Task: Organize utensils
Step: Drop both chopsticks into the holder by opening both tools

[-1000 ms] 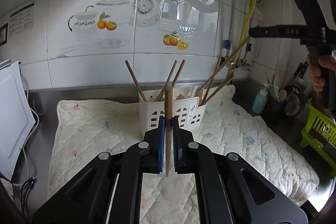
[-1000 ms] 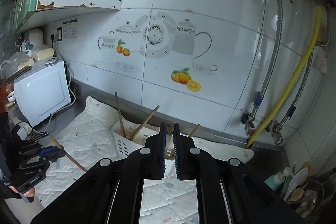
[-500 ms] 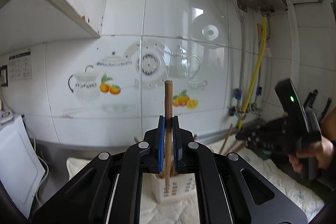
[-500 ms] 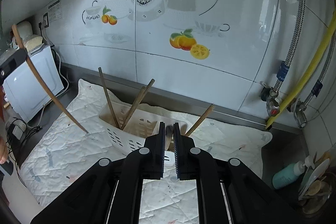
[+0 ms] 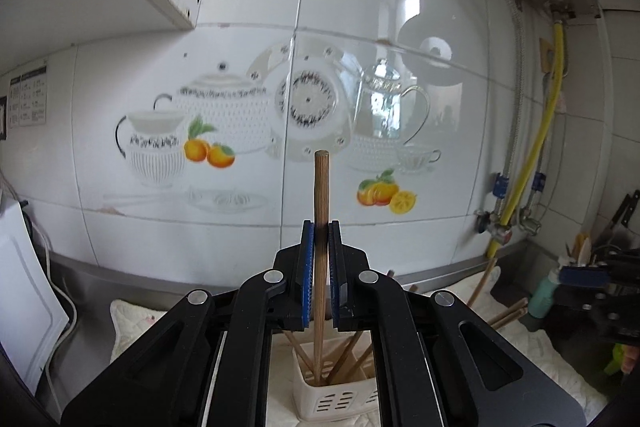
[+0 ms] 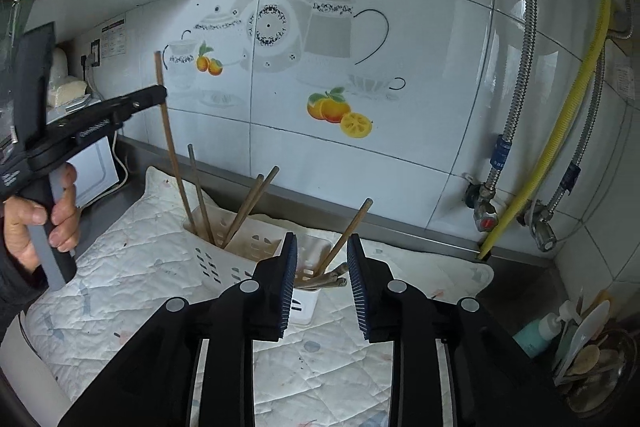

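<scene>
- A glossy white tiled wall (image 6: 420, 75) with printed teapots and oranges closes off the back, meeting a steel counter edge (image 6: 400, 223)
- A quilted, wrinkled white cloth (image 6: 132, 267) covers the counter, with open room in front of the basket and to its left
- A white slotted plastic basket (image 6: 236, 259) stands on the cloth near the wall, holding several round wooden chopsticks (image 6: 250, 203) that lean at different angles, some lying low at its right end
- The left gripper (image 5: 321, 227) is clamped on one upright wooden chopstick (image 5: 321, 227); the chopstick's lower end dips into the basket's left end
- The right gripper (image 6: 322, 247), just in front of the basket's right end, has its ribbed blue pads (image 6: 290, 279) apart and opening, gripping nothing
- A teal bottle (image 6: 538, 333) and spoons crowd the far right corner
</scene>
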Motion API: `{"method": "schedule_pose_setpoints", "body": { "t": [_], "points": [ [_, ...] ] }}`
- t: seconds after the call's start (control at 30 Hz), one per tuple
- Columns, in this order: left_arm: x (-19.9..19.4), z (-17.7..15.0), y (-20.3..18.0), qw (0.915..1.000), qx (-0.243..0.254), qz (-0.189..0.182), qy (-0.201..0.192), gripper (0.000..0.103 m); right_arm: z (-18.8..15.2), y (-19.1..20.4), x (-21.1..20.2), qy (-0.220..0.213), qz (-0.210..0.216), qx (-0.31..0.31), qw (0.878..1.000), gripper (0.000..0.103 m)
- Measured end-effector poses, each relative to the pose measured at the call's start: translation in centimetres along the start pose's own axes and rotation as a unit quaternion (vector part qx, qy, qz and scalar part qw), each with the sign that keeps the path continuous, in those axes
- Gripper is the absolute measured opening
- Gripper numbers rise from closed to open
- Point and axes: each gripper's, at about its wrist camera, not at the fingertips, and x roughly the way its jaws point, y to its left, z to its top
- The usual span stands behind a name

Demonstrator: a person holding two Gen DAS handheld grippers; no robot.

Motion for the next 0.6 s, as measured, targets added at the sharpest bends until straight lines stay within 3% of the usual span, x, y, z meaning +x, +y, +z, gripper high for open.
{"method": "schedule_pose_setpoints", "body": {
  "t": [0.27,0.4,0.43,0.5,0.6],
  "points": [
    [1.8,-2.3,0.4,0.9993,-0.007,-0.012,0.036,0.005,-5.2,2.3,-2.9,-0.021,0.032,0.010,0.999,0.026],
    [1.8,-2.9,-0.1,0.9991,0.002,-0.015,0.040,0.011,-8.9,3.8,-3.7,-0.019,0.041,0.025,0.999,0.026],
    [1.6,-2.9,-0.2,0.9991,0.004,-0.016,0.039,0.014,-10.0,4.2,-3.8,-0.015,0.043,0.031,0.998,0.026],
    [1.3,-2.9,-0.3,0.9992,0.003,-0.016,0.037,0.033,-12.1,4.8,-4.0,-0.006,0.046,0.043,0.998,0.026],
    [0.5,-2.8,-0.3,0.9994,0.002,-0.017,0.031,0.035,-15.2,5.8,-3.9,0.012,0.049,0.058,0.997,0.026]
  ]
}}
